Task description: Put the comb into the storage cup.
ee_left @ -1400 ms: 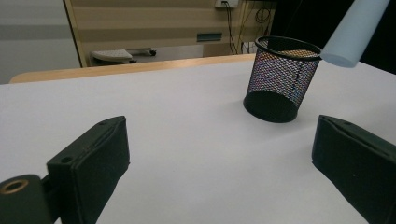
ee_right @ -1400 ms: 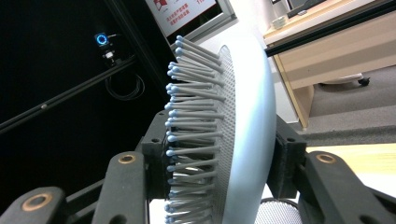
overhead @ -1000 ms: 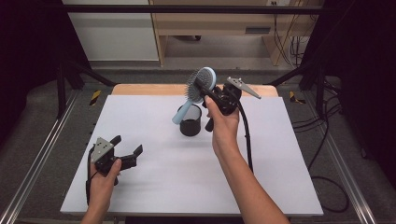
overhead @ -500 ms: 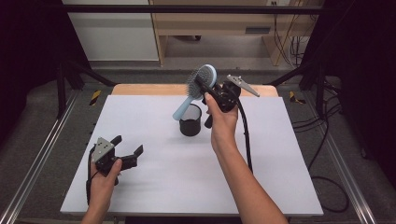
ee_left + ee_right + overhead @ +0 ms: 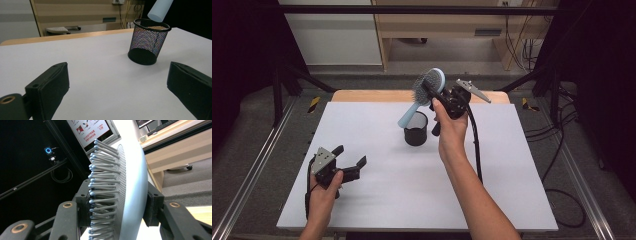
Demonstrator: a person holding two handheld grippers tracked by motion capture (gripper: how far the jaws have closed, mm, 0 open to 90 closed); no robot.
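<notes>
The light blue hairbrush (image 5: 424, 92) hangs in the air above the far middle of the table (image 5: 377, 195), tilted: its bristled head is up at about 1 o'clock and its handle slants down toward 7 o'clock. The handle's end sits just over the rim of the black mesh cup (image 5: 415, 129), not yet inside it; in the left gripper view the pale handle tip (image 5: 160, 10) hovers right above the cup (image 5: 147, 41).

The right hand-held gripper (image 5: 437, 90) is clamped on the brush's head, one jaw pressing into the bristles and the other against the smooth back, as the right gripper view shows close up (image 5: 117, 195). The person's right hand (image 5: 451, 131) holds that gripper raised above the table, at about 3 o'clock from the cup.

The cup stands upright on the white table, near its centre and slightly toward the far edge.

The left hand-held gripper (image 5: 348, 161) rests low near the table's near-left corner, at about 8 o'clock from the cup and well apart from it. Its jaws are spread wide with nothing between them, pointing toward the cup.
</notes>
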